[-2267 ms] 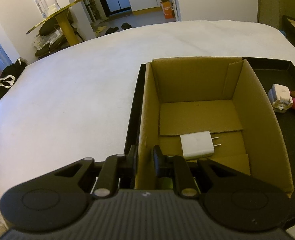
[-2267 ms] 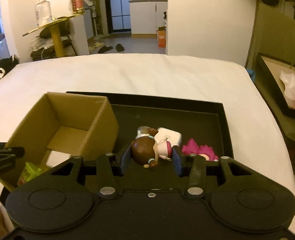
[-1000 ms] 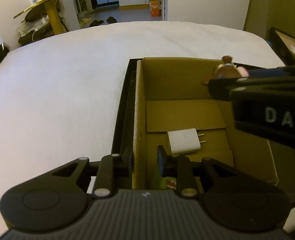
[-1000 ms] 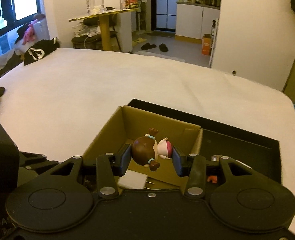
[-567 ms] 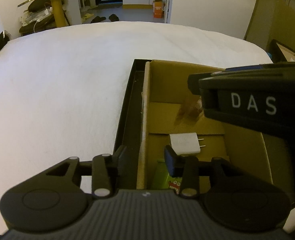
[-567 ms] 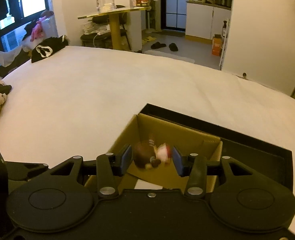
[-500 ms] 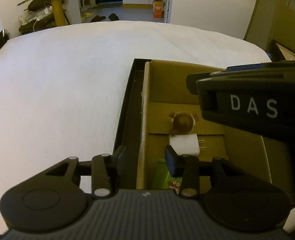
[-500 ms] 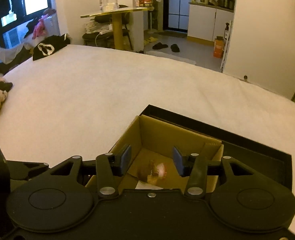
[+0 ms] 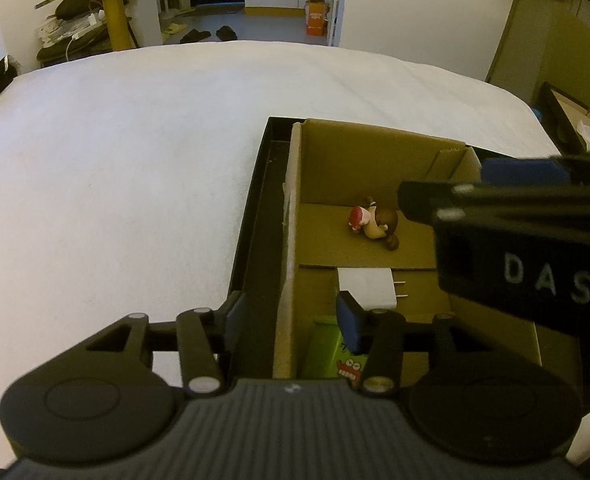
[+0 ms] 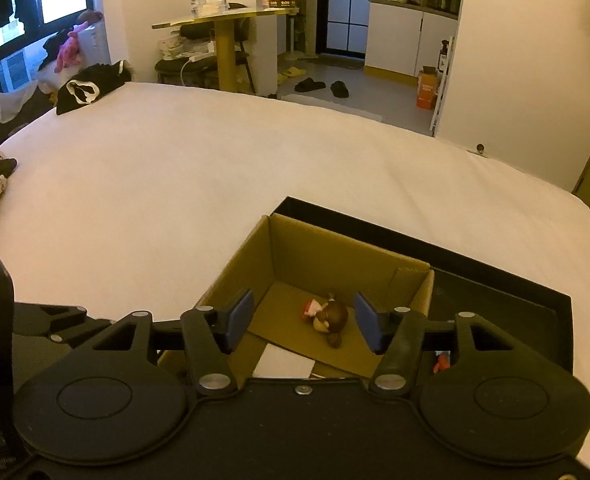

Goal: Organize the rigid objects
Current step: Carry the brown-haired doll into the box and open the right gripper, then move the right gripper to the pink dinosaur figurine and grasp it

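A figurine (image 9: 375,222) and, nearer, a charger (image 9: 365,286) are held in a box (image 9: 379,160) set in a tray (image 9: 251,224).

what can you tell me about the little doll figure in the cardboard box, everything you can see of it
The doll figure is a small toy with a big brown-haired head, a brown hair bun, a pale face and a red and white piece at one end. It looks like hard glossy plastic. It lies on its side on the raised cardboard flap at the far end of the cardboard box, apart from the white charger nearer the camera. Nothing grips it: the right gripper is open above it.
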